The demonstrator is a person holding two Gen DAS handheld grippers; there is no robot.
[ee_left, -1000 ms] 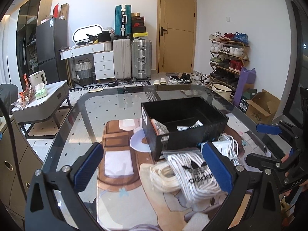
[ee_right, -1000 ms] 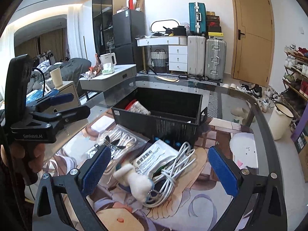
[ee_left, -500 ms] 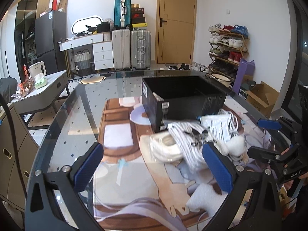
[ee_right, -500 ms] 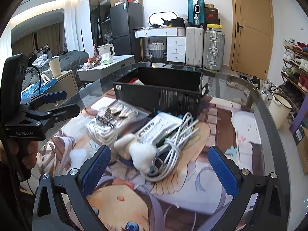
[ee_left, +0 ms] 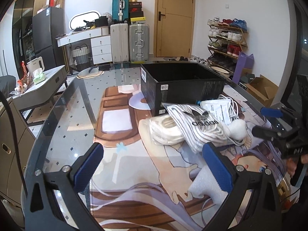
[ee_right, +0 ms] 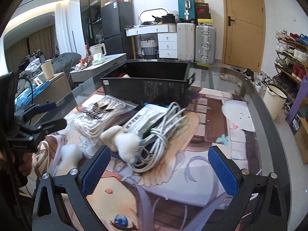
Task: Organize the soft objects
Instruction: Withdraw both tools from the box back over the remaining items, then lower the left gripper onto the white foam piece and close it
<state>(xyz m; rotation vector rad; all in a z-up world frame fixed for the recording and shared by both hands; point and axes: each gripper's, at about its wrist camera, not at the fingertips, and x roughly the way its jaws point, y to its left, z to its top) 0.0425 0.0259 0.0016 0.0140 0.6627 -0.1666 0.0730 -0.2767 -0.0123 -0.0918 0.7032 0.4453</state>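
Right wrist view: your right tool [ee_right: 158, 165] gapes wide, empty; left tool [ee_left: 154, 164] likewise. White plush toy [ee_right: 125, 142] lies on the tabletop [ee_right: 250, 100] against the cable bundle [ee_right: 163, 130]; light, squashy. Pinch its round body.

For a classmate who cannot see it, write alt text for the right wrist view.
An open claw hangs over a pile on a glass table: a white plush toy, a coiled white cable, and bagged items including an Adidas packet. Behind sits an open black box, in a cluttered room.

Black box [ee_left: 182, 88] just behind pile [ee_left: 194, 129]
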